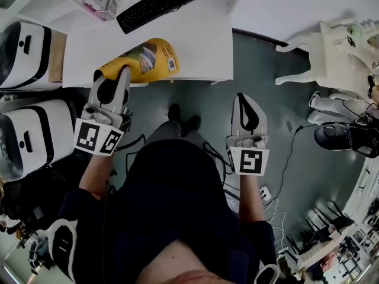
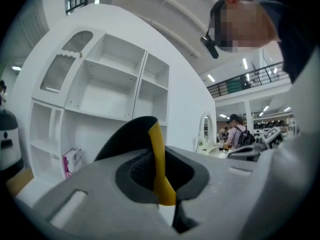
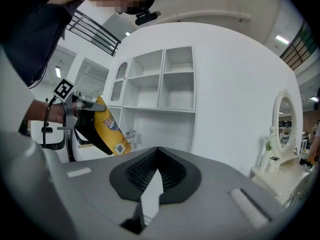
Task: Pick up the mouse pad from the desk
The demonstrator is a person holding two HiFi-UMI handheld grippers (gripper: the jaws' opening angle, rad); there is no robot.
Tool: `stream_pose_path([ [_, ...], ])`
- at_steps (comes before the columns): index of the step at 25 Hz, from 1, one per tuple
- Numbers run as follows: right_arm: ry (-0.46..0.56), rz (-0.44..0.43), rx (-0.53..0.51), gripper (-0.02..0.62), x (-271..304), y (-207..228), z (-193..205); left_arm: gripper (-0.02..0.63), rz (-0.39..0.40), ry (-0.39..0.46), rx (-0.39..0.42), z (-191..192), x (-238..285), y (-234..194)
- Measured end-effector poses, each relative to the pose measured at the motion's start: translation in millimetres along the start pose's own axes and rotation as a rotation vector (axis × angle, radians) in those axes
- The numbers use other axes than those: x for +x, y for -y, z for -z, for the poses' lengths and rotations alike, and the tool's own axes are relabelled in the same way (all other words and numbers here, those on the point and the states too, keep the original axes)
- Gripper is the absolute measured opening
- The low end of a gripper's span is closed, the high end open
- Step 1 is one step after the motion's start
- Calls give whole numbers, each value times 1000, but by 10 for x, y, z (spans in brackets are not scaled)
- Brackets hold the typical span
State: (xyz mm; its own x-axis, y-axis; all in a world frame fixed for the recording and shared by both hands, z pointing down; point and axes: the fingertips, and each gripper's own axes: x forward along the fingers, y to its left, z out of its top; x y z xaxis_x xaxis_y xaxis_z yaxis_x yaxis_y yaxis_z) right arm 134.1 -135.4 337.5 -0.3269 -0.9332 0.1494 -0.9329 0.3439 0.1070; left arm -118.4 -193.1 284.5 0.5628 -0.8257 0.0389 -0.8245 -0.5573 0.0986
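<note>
Left tongs (image 1: 121, 74) clamped on pad (image 1: 145, 58) edge. Pad curled, yellow face out, long axis running rightward from tips over worktop (image 1: 201, 40) edge, probably clear of it. Right tongs (image 1: 244, 99) closed, empty, well apart from pad.

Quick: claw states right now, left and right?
Left claw: closed, holding the mouse pad.
Right claw: closed, nothing in it.

The mouse pad (image 1: 145, 61) has a printed face and matt black backing; the desk (image 1: 195, 34) looks smooth.
</note>
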Motion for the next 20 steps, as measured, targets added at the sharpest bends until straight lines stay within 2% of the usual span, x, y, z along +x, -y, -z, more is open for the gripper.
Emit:
stream_pose_path([
  [11, 24, 0, -21, 0, -100, -73, -142, 15, -118, -54, 268, 118, -243, -39],
  [15, 17, 8, -22, 0, -132, -78, -135, 15, -155, -73, 311, 206, -311, -91],
  [20, -7, 27, -17, 0, -157, -57, -115, 15, -196, -44, 331, 231, -332, -71],
])
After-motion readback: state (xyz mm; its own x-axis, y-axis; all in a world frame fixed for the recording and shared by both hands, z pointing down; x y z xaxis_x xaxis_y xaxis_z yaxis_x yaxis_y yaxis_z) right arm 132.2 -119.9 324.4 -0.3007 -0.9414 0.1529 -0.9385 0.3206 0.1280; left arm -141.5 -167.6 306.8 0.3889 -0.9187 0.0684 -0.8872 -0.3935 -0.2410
